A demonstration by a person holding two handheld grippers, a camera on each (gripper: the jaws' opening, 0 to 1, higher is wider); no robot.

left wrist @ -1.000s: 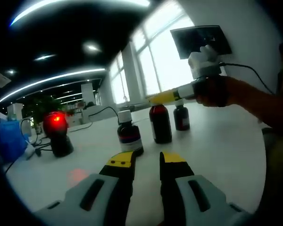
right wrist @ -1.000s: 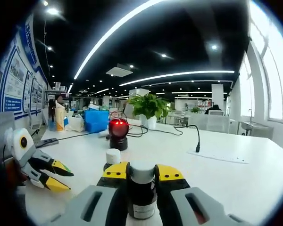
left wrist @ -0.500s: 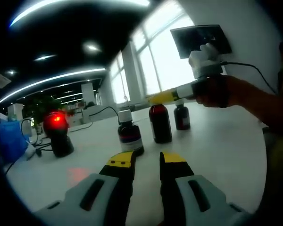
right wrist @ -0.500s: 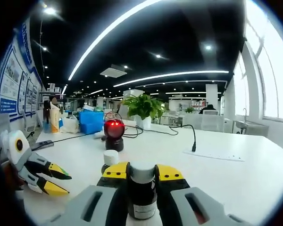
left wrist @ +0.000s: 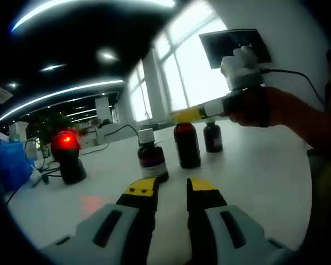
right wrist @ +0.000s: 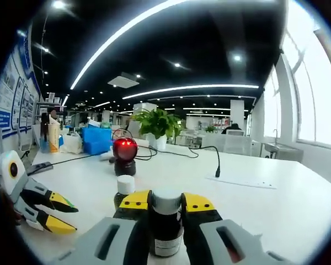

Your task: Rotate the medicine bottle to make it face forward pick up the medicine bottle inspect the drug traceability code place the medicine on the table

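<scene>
My right gripper (right wrist: pixel 165 201) is shut on a dark brown medicine bottle (right wrist: pixel 165 227) with a white cap and a pale label. In the left gripper view the same bottle (left wrist: pixel 187 146) stands upright, base about at table level, with the right gripper (left wrist: pixel 188 115) clamped near its top and a hand behind it. A second bottle (left wrist: pixel 152 157) is to its left and a third (left wrist: pixel 212 137) behind it to the right. My left gripper (left wrist: pixel 172 186) is open and empty, short of the bottles; it also shows low at the left (right wrist: pixel 60 216).
A black scanner with a red light (right wrist: pixel 124 155) stands on the white table (right wrist: pixel 276 215), seen also at the left (left wrist: pixel 66 157). Another bottle (right wrist: pixel 124 189) is just behind the held one. A plant (right wrist: pixel 157 123), a blue box (right wrist: pixel 96 140), a cable (right wrist: pixel 216 160) and a paper sheet (right wrist: pixel 245 181) lie farther back.
The right gripper view has swung, so the scanner, plant and left gripper sit further left in it. The bottle stays clamped. The left gripper has not moved.
</scene>
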